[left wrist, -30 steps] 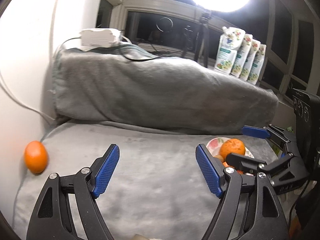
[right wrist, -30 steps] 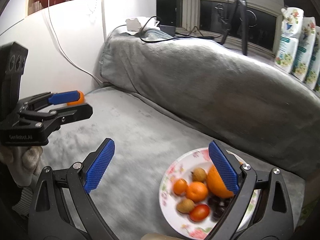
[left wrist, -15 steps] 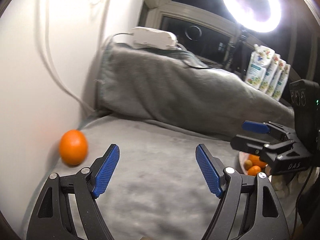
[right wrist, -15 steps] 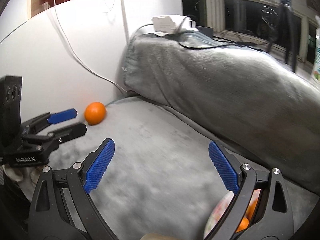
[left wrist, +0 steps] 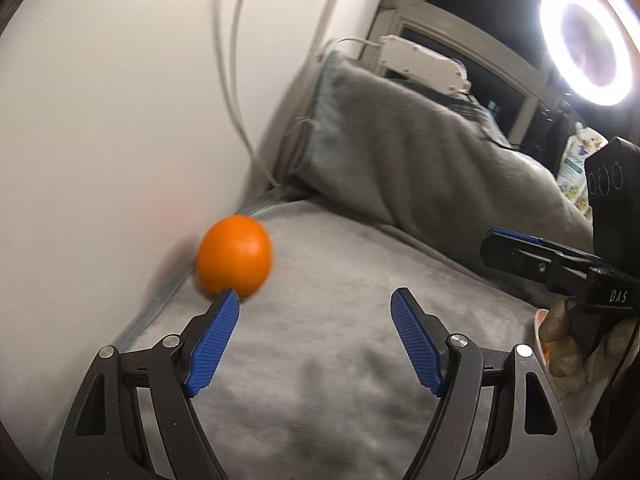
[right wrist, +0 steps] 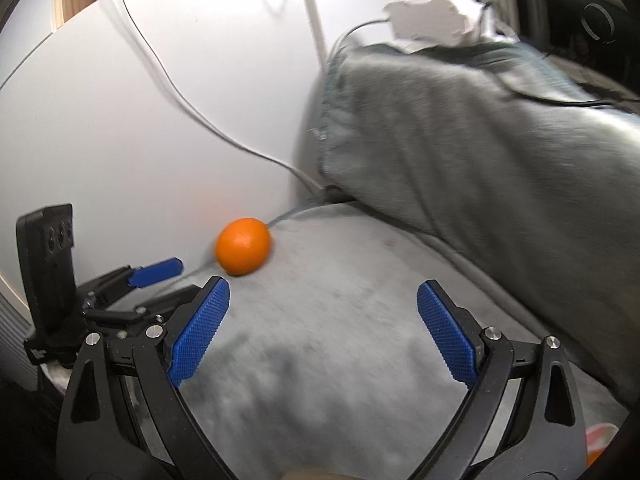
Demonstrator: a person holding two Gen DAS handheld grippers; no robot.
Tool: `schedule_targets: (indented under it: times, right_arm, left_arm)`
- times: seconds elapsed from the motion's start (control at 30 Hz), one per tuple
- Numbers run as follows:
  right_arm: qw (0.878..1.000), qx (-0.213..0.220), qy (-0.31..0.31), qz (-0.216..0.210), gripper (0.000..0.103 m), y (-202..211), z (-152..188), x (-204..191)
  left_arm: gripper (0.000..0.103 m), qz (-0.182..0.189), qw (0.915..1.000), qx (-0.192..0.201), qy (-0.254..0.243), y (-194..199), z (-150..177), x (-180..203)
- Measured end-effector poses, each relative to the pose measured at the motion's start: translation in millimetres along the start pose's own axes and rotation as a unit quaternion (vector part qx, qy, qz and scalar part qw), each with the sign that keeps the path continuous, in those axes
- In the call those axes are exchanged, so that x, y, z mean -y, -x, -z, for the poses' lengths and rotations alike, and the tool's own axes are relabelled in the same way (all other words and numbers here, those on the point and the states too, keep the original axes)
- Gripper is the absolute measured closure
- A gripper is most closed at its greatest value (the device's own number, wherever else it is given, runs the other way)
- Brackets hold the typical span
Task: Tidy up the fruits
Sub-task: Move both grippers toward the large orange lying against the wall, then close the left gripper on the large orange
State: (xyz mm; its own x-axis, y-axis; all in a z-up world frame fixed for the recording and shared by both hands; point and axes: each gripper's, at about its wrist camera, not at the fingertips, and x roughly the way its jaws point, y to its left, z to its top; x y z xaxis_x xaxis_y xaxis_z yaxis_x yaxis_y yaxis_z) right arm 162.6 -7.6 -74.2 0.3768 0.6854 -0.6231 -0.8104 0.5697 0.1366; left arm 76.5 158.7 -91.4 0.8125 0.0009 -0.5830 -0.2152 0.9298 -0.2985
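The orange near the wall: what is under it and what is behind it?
The orange lies on the grey blanket. Directly behind it stands the white wall. What the blanket covers underneath cannot be seen.

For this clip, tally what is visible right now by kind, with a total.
Oranges: 1, the orange by the wall
Grippers: 2, left gripper and right gripper, both jaws open
Ring lights: 1, the ring light
White power adapters: 1, the adapter
Total: 5
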Motion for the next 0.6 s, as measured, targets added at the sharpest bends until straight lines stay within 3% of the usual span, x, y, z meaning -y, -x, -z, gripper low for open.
schedule_targets:
  times: [0.33,0.6]
  right_arm:
    - [0.995,-0.041,-0.021,-0.083,0.006,-78,-20,-11]
    - [0.984,-0.068,-0.074,-0.146,0.009,-130,-31,-5]
  left_arm:
    - [0.033,-0.034,0.9991,-0.024,0.008,-24,-2,-27]
    - [0.038,-0.047,0.9980,-0.040,0.011,-41,-6,-39]
